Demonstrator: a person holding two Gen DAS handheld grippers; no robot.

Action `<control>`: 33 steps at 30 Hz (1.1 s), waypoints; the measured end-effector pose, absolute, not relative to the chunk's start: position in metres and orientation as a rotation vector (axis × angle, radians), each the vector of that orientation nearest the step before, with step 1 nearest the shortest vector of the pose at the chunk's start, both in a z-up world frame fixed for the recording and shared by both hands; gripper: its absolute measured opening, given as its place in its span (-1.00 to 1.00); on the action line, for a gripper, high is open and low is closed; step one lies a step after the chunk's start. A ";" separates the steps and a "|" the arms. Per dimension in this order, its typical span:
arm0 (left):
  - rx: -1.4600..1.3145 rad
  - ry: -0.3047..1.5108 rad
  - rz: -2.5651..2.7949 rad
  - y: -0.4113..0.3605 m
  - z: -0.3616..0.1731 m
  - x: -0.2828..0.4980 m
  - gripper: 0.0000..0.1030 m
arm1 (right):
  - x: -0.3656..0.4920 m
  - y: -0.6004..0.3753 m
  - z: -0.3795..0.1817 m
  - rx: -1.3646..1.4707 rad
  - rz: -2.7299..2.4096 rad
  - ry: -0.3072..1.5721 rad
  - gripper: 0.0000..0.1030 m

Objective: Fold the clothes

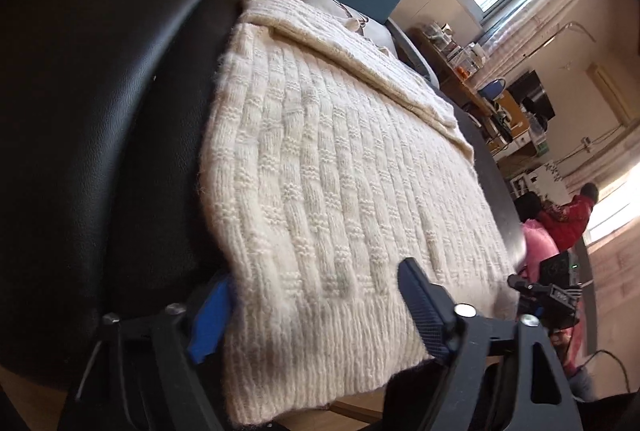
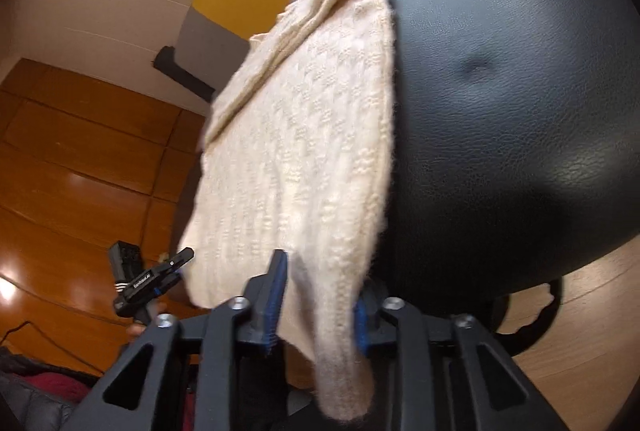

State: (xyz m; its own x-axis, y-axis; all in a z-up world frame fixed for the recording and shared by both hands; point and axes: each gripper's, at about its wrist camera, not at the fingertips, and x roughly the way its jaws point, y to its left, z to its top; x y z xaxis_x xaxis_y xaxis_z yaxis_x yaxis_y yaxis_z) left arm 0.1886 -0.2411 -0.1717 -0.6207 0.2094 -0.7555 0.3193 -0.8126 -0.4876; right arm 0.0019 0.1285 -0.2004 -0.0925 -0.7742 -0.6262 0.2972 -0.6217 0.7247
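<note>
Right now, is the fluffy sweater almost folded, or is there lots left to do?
It is partway. The cream sweater lies on the black cushion, and a sleeve already looks folded in along one side. The left gripper straddles the bottom hem with its fingers apart, and the right gripper has the hem corner between its fingers. The hem hasn't been folded up yet.

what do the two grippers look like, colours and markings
Both are black angular frames with triangular cut-outs and silver round screw heads. The left gripper and right gripper have blue ribbed pads on black fingers. White lettering marks the left one's side, too small to read.
</note>
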 end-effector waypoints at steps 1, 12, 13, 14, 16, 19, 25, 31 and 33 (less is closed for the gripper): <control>1.347 0.921 -2.574 -0.244 -0.174 0.187 -0.57 | 0.002 0.130 -0.199 1.425 -1.832 -0.520 -0.88; 1.340 1.098 -2.536 -0.257 -0.183 0.190 -0.62 | -0.001 0.119 -0.187 1.413 -1.814 -0.337 -0.47; 1.337 1.088 -2.539 -0.257 -0.182 0.190 -0.62 | 0.000 0.117 -0.185 1.421 -1.834 -0.312 -0.67; 1.328 1.093 -2.543 -0.257 -0.181 0.193 -0.70 | 0.001 0.114 -0.183 1.425 -1.860 -0.291 -0.72; 1.301 1.132 -2.555 -0.259 -0.177 0.203 -0.77 | 0.006 0.109 -0.178 1.410 -1.894 -0.247 -0.80; 1.260 1.190 -2.571 -0.262 -0.172 0.218 -0.80 | 0.015 0.107 -0.174 1.380 -1.863 -0.263 -0.83; 1.173 1.307 -2.599 -0.268 -0.162 0.248 -0.80 | 0.033 0.112 -0.168 1.339 -1.751 -0.333 -0.83; 1.156 1.355 -2.683 -0.260 -0.138 0.268 -0.80 | 0.039 0.128 -0.142 1.224 -1.683 -0.477 -0.83; 1.152 1.373 -2.709 -0.258 -0.128 0.270 -0.80 | 0.032 0.132 -0.133 1.194 -1.675 -0.509 -0.83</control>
State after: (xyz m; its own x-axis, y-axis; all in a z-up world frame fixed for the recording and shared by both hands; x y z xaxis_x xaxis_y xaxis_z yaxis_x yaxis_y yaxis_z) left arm 0.2699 -0.2580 -0.1281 -0.7435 0.3877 -0.5450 0.2102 -0.6381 -0.7407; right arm 0.0318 0.1321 -0.1330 -0.0385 -0.8803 -0.4729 0.4684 -0.4339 0.7696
